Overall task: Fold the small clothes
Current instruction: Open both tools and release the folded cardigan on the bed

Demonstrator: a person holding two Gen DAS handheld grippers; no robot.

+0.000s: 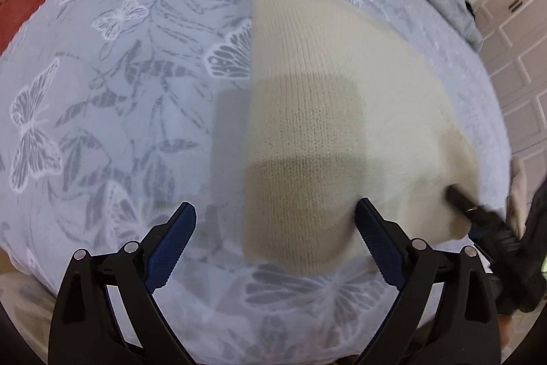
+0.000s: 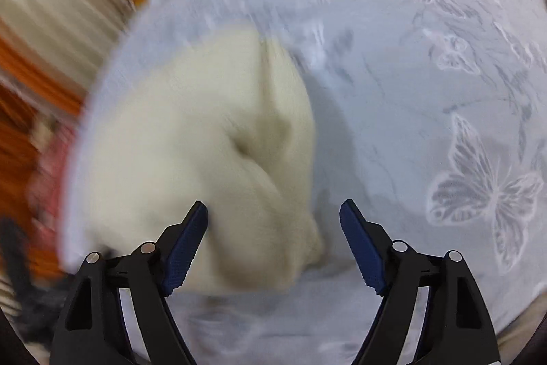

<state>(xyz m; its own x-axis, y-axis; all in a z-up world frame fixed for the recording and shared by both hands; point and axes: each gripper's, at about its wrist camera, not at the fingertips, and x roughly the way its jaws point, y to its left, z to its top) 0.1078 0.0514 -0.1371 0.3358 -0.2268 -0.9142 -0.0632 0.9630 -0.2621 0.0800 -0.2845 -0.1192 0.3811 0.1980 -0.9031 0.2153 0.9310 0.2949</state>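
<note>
Left wrist view: big pale bedspread w/ butterfly print covers nearly everything, and on it lies the cream knit hat, flat, pointed end far, wide end toward the camera. Left gripper hovers over that near end, fingers wide apart, gripping nothing; right gripper is also spread apart & empty in its blurred view, hat bunched just ahead-left of it. Hat looks soft, light, floppy & stretchy, prob. sags if lifted, so I'd pinch both layers at a near-edge corner, not mid-panel.
</note>
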